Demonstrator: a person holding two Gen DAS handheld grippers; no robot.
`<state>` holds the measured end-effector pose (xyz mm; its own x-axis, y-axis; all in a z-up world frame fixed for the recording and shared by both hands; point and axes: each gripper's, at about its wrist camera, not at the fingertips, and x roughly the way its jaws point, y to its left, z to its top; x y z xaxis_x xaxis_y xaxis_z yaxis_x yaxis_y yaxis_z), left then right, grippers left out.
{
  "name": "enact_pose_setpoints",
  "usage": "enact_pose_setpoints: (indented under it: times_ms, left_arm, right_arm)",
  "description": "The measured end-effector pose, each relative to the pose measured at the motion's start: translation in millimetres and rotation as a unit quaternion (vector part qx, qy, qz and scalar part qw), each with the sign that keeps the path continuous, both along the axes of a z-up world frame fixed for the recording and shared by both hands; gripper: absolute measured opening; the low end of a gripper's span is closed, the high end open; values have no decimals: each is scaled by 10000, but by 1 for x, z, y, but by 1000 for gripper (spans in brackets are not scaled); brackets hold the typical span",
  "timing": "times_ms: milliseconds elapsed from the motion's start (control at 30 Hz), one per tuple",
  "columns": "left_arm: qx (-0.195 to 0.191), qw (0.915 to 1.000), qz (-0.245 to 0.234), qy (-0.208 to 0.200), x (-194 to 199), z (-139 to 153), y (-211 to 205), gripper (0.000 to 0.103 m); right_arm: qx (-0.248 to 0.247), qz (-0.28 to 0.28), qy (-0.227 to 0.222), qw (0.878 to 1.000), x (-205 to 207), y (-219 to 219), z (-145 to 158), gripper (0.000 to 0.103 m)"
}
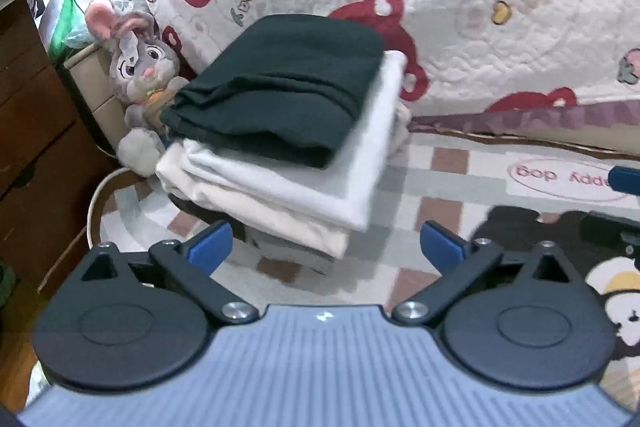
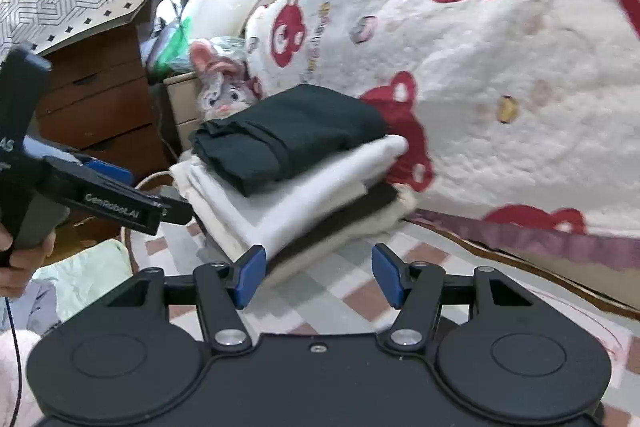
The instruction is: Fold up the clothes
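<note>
A stack of folded clothes stands on the checked rug against the bed. A dark green folded garment (image 1: 288, 83) lies on top of white folded garments (image 1: 304, 179), with a dark layer under them. The stack shows in the right wrist view too: dark green garment (image 2: 288, 135), white garments (image 2: 304, 195). My left gripper (image 1: 326, 247) is open and empty, just in front of the stack. My right gripper (image 2: 318, 277) is open and empty, near the stack's front corner. The left gripper's body (image 2: 100, 195) shows at the left in the right wrist view, held by a hand.
A bed with a white quilt with red bears (image 1: 480, 7) rises behind the stack. A grey plush rabbit (image 1: 136, 67) sits left of the stack. A brown wooden drawer unit (image 1: 28, 131) stands at far left. A pink and white checked rug (image 1: 420, 187) covers the floor.
</note>
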<state>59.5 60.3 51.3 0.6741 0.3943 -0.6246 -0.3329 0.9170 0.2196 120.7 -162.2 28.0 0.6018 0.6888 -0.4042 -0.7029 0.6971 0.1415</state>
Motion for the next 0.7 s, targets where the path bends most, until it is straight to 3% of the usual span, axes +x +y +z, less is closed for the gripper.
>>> enact_pose_setpoints:
  times_ms: [300,533,700]
  left_arm:
    - [-250,9985,-484,55,-16,-16,-53,102]
    - [-604,9971,-414,218,-20,-32,-80,102]
    - [-490,9965,-524,426,-25,-41,-94,102]
  right_arm:
    - [198,-790,503,9954,-18,-53,-12,65]
    - [864,-929,851,9883,-28,-82,-22,66]
    - [1105,-922,897,9855,-27,-87,-23,66]
